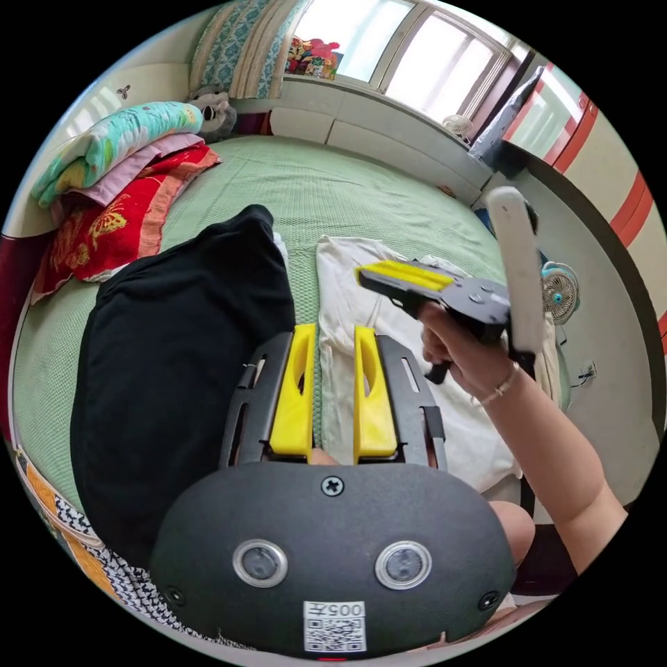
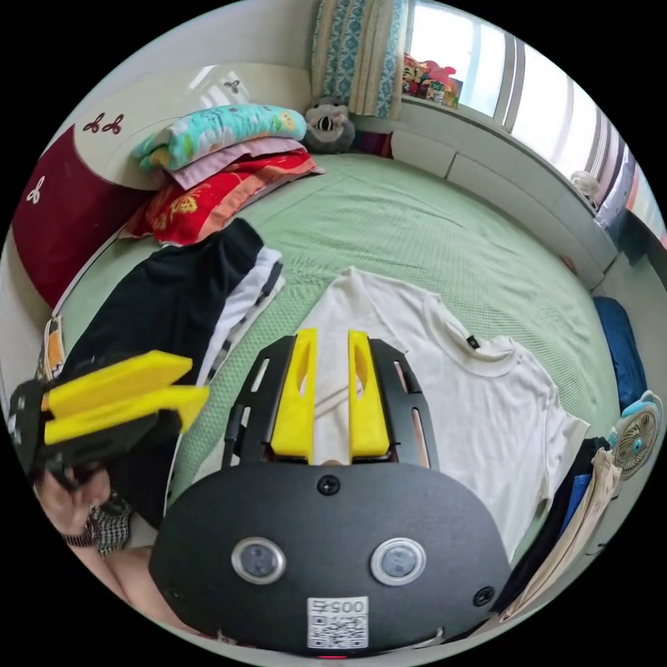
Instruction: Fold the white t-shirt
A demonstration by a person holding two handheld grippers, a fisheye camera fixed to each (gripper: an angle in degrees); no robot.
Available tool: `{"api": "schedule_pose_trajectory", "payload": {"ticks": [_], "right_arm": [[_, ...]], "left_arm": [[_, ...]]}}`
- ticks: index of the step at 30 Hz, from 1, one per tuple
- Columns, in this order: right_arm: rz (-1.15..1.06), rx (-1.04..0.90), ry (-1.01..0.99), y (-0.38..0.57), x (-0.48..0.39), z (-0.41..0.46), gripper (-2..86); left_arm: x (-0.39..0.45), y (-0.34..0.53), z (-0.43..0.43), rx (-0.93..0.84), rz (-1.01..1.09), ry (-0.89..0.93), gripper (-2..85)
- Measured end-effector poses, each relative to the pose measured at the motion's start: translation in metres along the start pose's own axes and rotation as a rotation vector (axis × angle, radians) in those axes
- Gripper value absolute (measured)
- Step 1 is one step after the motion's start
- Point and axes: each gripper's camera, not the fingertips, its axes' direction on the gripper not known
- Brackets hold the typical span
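The white t-shirt (image 2: 472, 417) lies spread flat on the green bed cover (image 2: 417, 222), collar toward the right of the right gripper view. My right gripper (image 2: 332, 337) hovers above its left part, jaws apart with nothing between them. In the left gripper view one side of the t-shirt (image 1: 337, 285) shows beyond my left gripper (image 1: 333, 330), which is open and empty over the shirt's edge and the bed cover (image 1: 333, 180). A hand holds the right gripper (image 1: 368, 272) over the shirt. The left gripper (image 2: 194, 381) also enters the right gripper view at the left.
A pile of black clothes (image 1: 174, 361) (image 2: 160, 306) lies beside the shirt. Folded blankets (image 1: 118, 174) (image 2: 215, 160) and a plush toy (image 2: 326, 125) sit at the head of the bed. A small fan (image 2: 636, 434) and hanging clothes stand off the bed's edge.
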Motion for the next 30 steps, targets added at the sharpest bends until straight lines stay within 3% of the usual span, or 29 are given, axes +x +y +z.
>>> {"api": "schedule_pose_trajectory", "payload": {"ticks": [5, 12, 18, 24, 26, 30], "right_arm": [[0.069, -0.022, 0.026, -0.039, 0.013, 0.034, 4.4], [0.135, -0.114, 0.039, -0.062, 0.033, 0.081, -0.4], [0.148, -0.151, 0.012, -0.063, 0.051, 0.104, -0.9], [0.153, -0.052, -0.093, -0.043, 0.080, 0.057, -0.9], [0.126, 0.048, -0.033, -0.014, 0.092, 0.019, -0.9], [0.116, 0.005, 0.062, 0.046, 0.124, -0.015, -1.0]], "left_arm": [[0.014, -0.004, 0.021, -0.009, 0.013, 0.020, 8.4], [0.006, -0.014, 0.070, -0.089, -0.133, 0.081, 0.1], [0.011, -0.016, 0.121, -0.208, -0.200, -0.008, -0.5], [0.030, -0.013, 0.113, -0.159, -0.180, -0.018, -0.6], [0.041, -0.012, 0.109, -0.132, -0.144, -0.022, -0.6], [0.081, -0.006, 0.122, -0.136, -0.019, -0.013, -0.5]]}}
